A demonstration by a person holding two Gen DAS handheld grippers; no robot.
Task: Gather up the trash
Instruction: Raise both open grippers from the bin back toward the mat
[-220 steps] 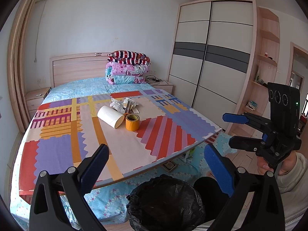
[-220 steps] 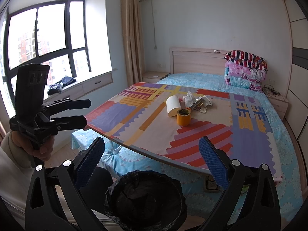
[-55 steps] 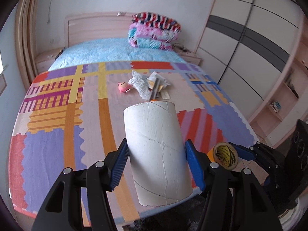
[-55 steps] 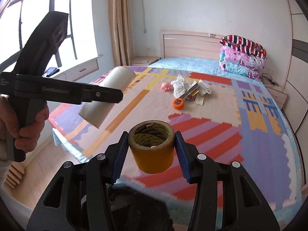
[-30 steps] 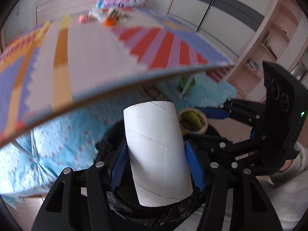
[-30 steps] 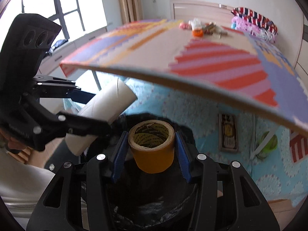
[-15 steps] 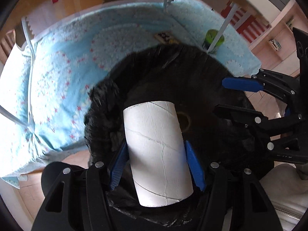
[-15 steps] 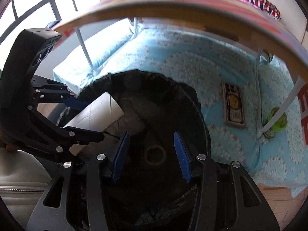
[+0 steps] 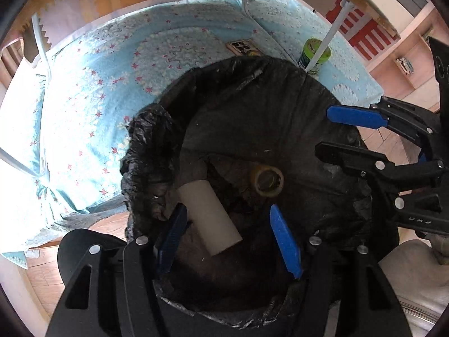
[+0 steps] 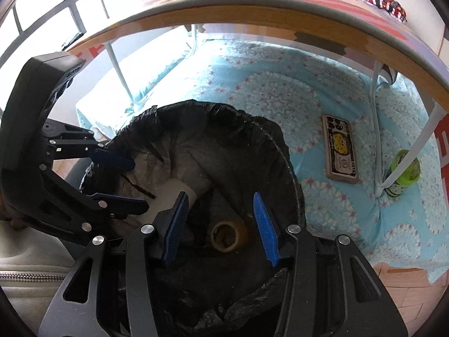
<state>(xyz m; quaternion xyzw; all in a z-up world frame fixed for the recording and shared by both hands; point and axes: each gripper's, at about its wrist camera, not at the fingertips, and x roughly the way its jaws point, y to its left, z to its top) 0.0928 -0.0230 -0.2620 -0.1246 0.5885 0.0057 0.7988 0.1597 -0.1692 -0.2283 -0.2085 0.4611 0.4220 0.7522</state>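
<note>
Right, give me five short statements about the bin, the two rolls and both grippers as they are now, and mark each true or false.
1. The white cardboard tube lies inside the black-lined bin. True.
2. The left gripper is clamped on the tube. False: its jaws stand open and empty above the bin.
3. The yellow tape roll rests at the bottom of the bin. True.
4. The right gripper is open with nothing between its pads. True.
5. The green container sits inside the bin. False: it stands on the blue bedspread, beside a white table leg.
</note>
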